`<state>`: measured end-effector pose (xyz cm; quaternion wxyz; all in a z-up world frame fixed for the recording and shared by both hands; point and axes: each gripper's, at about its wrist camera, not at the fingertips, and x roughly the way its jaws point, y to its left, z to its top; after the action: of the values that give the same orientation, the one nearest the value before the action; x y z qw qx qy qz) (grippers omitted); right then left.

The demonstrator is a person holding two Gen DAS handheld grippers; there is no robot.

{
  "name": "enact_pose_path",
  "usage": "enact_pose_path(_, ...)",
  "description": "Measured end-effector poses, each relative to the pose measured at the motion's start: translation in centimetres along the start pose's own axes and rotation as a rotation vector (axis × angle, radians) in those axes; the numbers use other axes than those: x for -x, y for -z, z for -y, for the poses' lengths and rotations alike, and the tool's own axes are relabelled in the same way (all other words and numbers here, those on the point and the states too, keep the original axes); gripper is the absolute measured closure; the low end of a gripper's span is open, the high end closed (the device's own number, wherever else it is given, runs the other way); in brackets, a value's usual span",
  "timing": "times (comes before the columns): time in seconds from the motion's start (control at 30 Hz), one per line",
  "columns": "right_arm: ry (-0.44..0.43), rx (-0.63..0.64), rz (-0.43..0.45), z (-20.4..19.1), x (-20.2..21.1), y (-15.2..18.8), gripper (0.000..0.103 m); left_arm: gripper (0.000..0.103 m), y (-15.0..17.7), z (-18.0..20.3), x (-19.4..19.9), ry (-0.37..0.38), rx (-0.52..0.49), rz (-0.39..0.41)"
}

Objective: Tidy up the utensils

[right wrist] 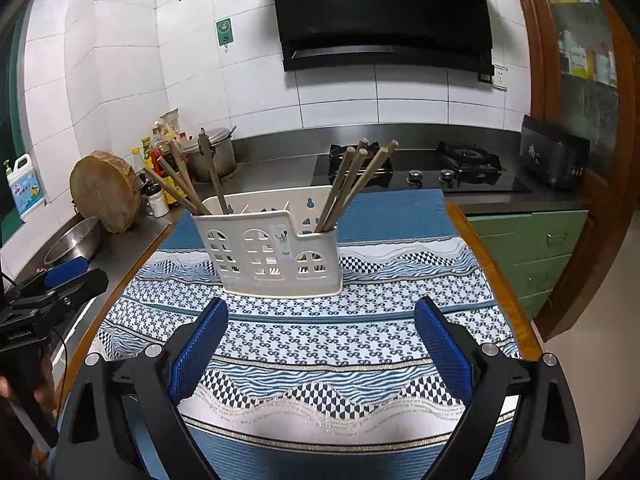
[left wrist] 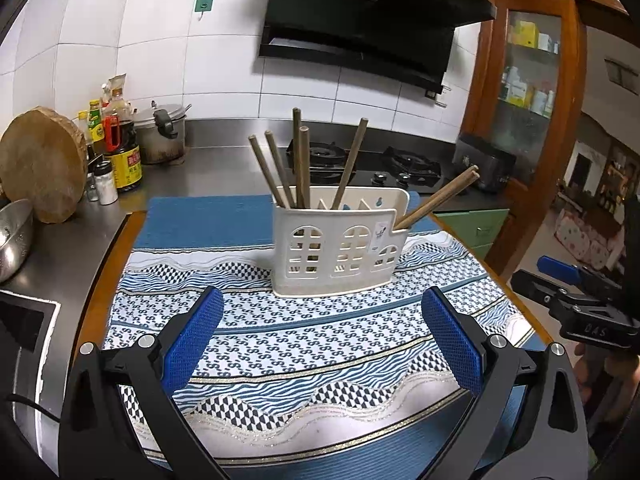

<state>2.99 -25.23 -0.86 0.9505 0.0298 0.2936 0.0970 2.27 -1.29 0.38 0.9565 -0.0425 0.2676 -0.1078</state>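
Observation:
A white plastic utensil holder [left wrist: 338, 246] [right wrist: 272, 250] shaped like a house front stands upright on a blue patterned cloth [left wrist: 312, 336] [right wrist: 320, 332]. Several brown chopsticks [left wrist: 300, 164] [right wrist: 352, 184] lean in its compartments: a cluster in the left one [right wrist: 180, 184], one in the middle, a pair at the right end [left wrist: 440, 196]. My left gripper [left wrist: 322, 308] is open, nothing between its blue pads, hovering over the cloth in front of the holder. My right gripper [right wrist: 322, 318] is open too and holds nothing.
A steel counter [left wrist: 72, 248] runs along the left with a round wooden board [left wrist: 42, 164], sauce bottles [left wrist: 120, 148], a pot [left wrist: 162, 132] and a metal bowl [left wrist: 14, 236]. Behind are a gas hob [left wrist: 360, 164], a range hood [left wrist: 360, 16] and a black box [right wrist: 554, 156]. Green drawers [right wrist: 536, 256] stand at the right.

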Motion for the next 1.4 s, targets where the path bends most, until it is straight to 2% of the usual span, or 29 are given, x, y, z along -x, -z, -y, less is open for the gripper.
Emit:
enact_pose_path(0.07,-0.001,-0.002,-0.008,0.0,0.0,0.3,0.012,0.005,0.3,0.0,0.3,-0.042,-0.007,0.018)
enact_pose_path(0.13,-0.001,-0.002,-0.013,0.0,0.0,0.5,0.012,0.005,0.5,-0.1,0.3,-0.052,-0.010,0.011)
enact_pose_path(0.53,0.003,-0.010,-0.035,0.0,-0.1,1.4,0.012,0.005,1.5,-0.9,0.1,-0.037,0.008,-0.037)
enact_pose_path(1.4,0.009,-0.013,-0.037,0.1,0.1,1.7,0.012,0.005,2.3,-0.9,0.0,-0.032,0.001,-0.068)
